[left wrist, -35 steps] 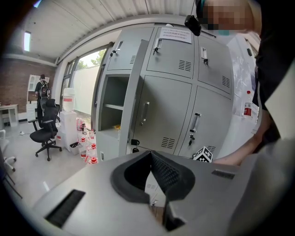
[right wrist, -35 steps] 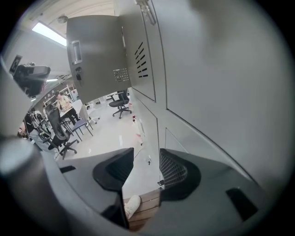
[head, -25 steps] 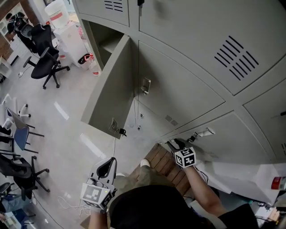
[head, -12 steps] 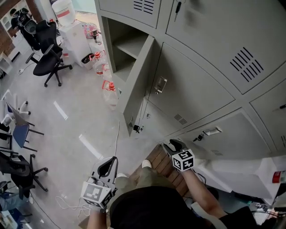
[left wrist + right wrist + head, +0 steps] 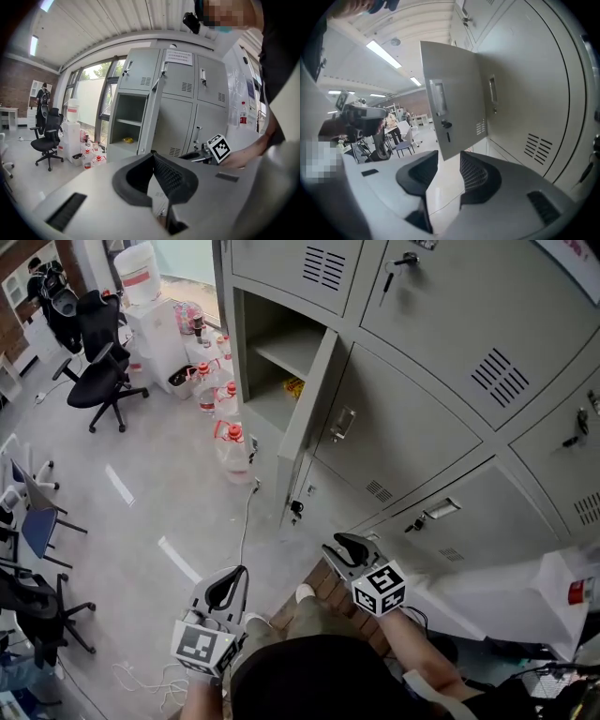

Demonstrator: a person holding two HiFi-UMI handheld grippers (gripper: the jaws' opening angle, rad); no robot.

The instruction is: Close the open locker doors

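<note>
Right gripper (image 5: pixel 449 158), jaws apart but just closing (nothing between), faces the ajar locker door (image 5: pixel 452 93).

Matt painted-metal locker door (image 5: pixel 305 418)

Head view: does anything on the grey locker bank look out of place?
Yes. One grey metal locker door at the left stands ajar, showing a small yellow object inside its compartment; the neighbouring doors are shut.
</note>
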